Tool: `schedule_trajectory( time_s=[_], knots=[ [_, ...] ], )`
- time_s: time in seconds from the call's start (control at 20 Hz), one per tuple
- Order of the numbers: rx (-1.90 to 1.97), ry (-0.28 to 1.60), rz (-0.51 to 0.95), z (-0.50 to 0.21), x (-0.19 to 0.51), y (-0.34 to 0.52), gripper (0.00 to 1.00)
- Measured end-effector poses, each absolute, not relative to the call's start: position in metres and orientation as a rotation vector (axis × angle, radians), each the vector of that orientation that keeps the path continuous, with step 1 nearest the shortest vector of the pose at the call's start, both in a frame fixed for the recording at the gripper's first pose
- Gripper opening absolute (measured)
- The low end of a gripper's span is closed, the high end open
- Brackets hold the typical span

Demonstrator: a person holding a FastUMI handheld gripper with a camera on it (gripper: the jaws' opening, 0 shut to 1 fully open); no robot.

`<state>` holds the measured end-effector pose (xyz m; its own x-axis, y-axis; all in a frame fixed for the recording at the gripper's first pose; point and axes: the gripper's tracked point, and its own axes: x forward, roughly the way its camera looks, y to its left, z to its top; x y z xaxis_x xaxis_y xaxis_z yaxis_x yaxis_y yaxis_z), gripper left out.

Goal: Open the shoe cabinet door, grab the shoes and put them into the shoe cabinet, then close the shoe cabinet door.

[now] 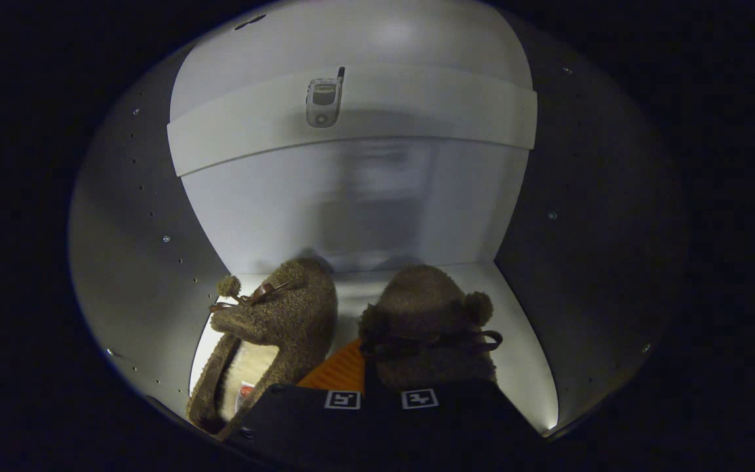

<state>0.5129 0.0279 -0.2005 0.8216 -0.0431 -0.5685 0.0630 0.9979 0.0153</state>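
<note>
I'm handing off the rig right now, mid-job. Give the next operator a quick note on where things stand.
Tool: inside the shoe cabinet, fingers around the heel of the right slipper; grip state unclear.
Left slipper: on the cabinet floor beside it, heel toward the tool.
A phone lies on the upper shelf.
Done: door open, both slippers inside.
Left: let go, back out, close the door.

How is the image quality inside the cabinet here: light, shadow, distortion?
Gripper view: dim overall; light falls on the left cabinet wall, the right wall lies in shadow; fisheye bows the shelf; back panel reflection looks smeared; slippers fairly sharp; gripper dark, fingers' state unclear.
</note>
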Motion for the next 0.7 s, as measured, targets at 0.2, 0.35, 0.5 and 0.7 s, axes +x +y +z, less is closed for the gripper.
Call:
schedule_trajectory(
  time_s=[0.2,0.35,0.5,0.7],
  knots=[
    [0.010,0.626,-0.070,-0.205,0.507,0.028,0.11],
    [0.016,0.633,-0.073,-0.200,0.495,0.029,0.17],
    [0.064,0.630,-0.079,-0.192,0.482,0.029,0.37],
    [0.102,0.621,-0.029,-0.180,0.461,0.038,0.72]
  ],
)
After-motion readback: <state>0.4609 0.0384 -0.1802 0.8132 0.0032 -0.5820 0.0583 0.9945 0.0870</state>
